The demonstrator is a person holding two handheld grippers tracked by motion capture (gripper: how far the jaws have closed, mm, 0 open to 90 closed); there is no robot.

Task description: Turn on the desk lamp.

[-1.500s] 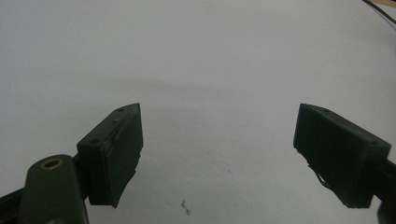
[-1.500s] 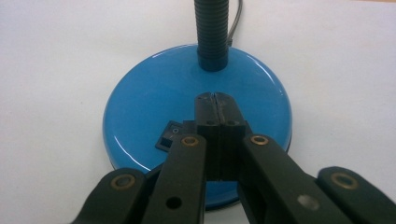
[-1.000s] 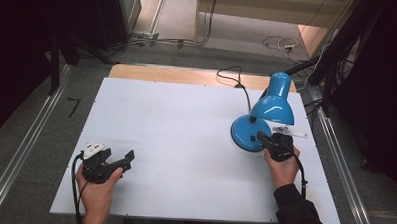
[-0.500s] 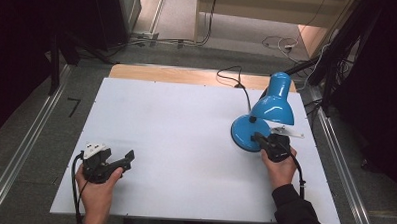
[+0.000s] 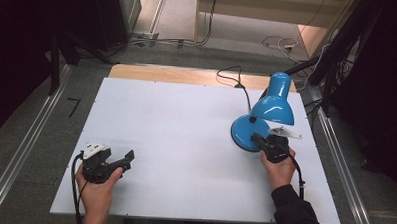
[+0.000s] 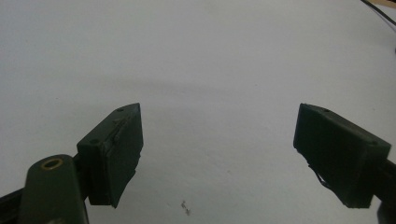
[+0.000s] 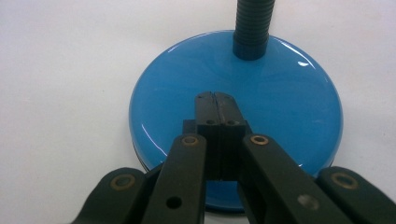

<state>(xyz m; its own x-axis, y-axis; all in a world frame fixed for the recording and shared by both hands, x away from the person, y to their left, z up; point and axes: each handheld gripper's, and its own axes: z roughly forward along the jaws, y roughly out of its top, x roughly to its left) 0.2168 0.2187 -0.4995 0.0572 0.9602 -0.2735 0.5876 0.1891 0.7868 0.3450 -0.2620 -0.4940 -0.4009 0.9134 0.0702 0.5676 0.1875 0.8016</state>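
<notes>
— One big thing first: what carries it all?

— A wide, flat white table (image 5: 186, 131), with a strip of bare wood along its far edge.

— And the largest thing on it?

— A glossy blue desk lamp (image 5: 266, 114) at the right side of the table. Its round base (image 7: 233, 107) sits flat on the white surface, a ribbed dark neck (image 7: 252, 23) rises from the far part of the base, and the blue shade leans over toward the far right. A thin black cord (image 5: 237, 81) trails from it to the far edge.

— Where is the right gripper (image 7: 215, 100)?

— Over the near part of the lamp's base, jaws pressed together with nothing between them. Whether the tips touch the base, I cannot tell.

— The left gripper (image 5: 127, 159)?

— At the near left of the table, well apart from the lamp, held in the person's hand. In the left gripper view its jaws stand wide apart above bare white surface, holding nothing.
</notes>
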